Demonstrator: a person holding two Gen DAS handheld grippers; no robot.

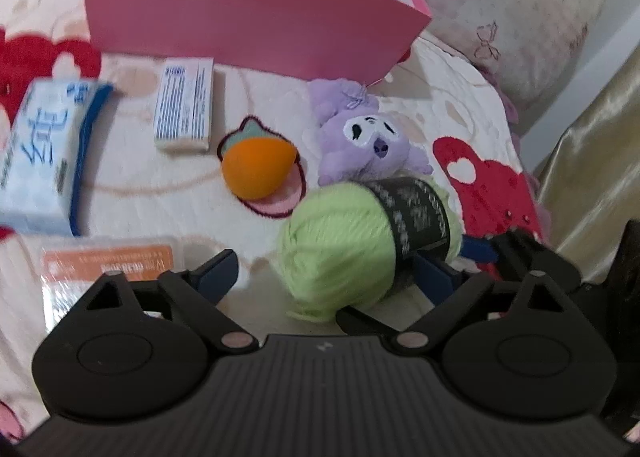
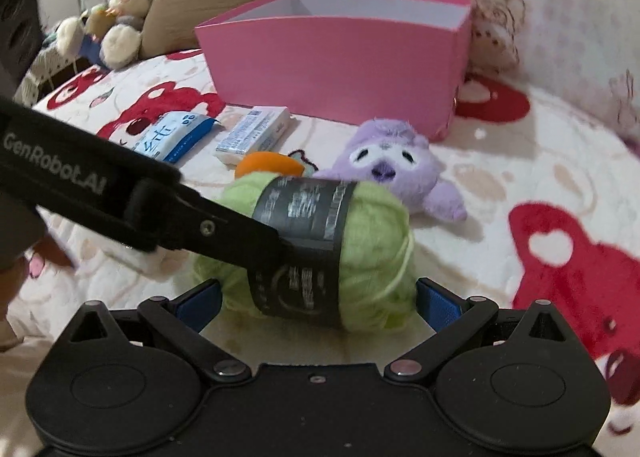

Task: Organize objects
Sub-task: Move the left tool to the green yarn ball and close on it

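A light green yarn ball [image 1: 340,245] with a dark paper band [image 2: 308,217] lies on the patterned blanket. My left gripper [image 1: 328,277] stands open around it: the left pad is clear of the wool and the right one is close to the banded end. In the right wrist view my right gripper [image 2: 318,301] is open too, with the yarn [image 2: 372,241] between its blue pads and both pads near the wool. The left gripper's finger [image 2: 224,227] lies across the yarn from the left. The right gripper's finger [image 1: 532,257] shows at the right of the left wrist view.
Behind the yarn stands an open pink box [image 1: 240,17] [image 2: 340,69]. In front of it lie a purple plush [image 1: 372,141], an orange sponge [image 1: 256,169], a small white-blue carton [image 1: 186,105], a tissue pack [image 1: 40,153] and an orange-labelled pack [image 1: 108,265]. A rabbit plush [image 2: 124,13] leans on cushions.
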